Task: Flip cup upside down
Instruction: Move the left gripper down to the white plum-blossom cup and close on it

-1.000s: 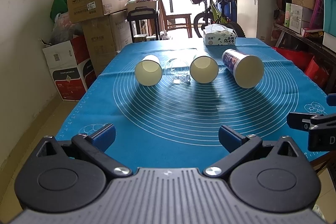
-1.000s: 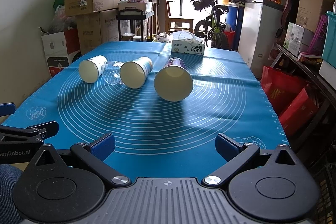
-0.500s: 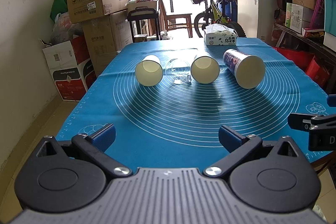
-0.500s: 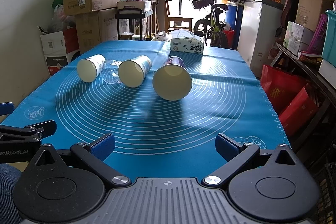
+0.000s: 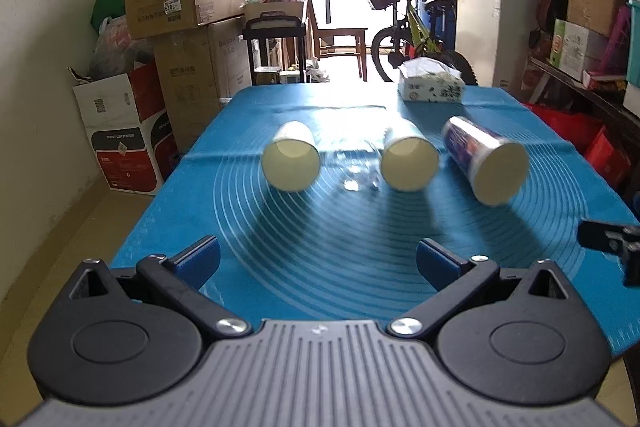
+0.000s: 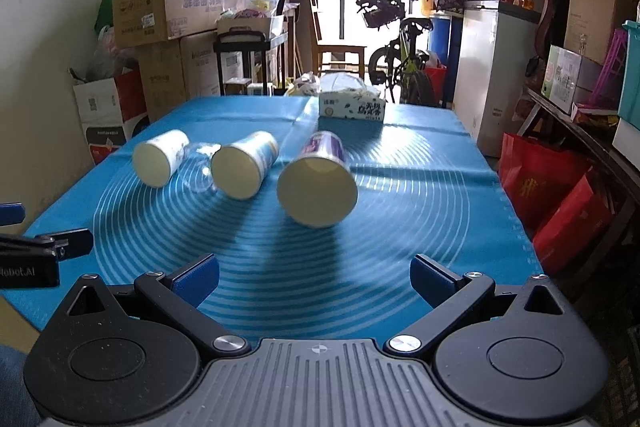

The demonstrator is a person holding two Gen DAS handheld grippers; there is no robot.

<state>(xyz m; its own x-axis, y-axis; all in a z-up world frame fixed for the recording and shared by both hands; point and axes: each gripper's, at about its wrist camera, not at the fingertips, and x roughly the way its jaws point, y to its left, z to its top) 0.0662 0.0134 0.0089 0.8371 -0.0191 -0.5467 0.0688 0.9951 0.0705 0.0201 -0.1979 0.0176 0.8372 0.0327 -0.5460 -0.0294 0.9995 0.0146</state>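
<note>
Several cups lie on their sides on the blue mat (image 5: 360,227), mouths toward me: a small paper cup (image 5: 291,163) at left, a clear glass cup (image 5: 356,167), a second paper cup (image 5: 409,163) and a taller purple-printed cup (image 5: 486,165) at right. The right wrist view shows them too: small paper cup (image 6: 160,163), clear cup (image 6: 199,167), second paper cup (image 6: 244,169), tall cup (image 6: 318,185). My left gripper (image 5: 318,263) is open and empty, short of the cups. My right gripper (image 6: 314,277) is open and empty near the mat's front edge.
A tissue box (image 5: 432,87) stands at the mat's far end. Stacked cardboard boxes (image 5: 180,11) line the left wall. A bicycle (image 5: 404,27) and a white freezer (image 5: 492,27) stand behind the table. Red bags (image 6: 552,187) sit on the floor at right.
Both grippers have moved forward a little toward the cups, which look larger now. The cups have not moved. Both grippers stay open.
</note>
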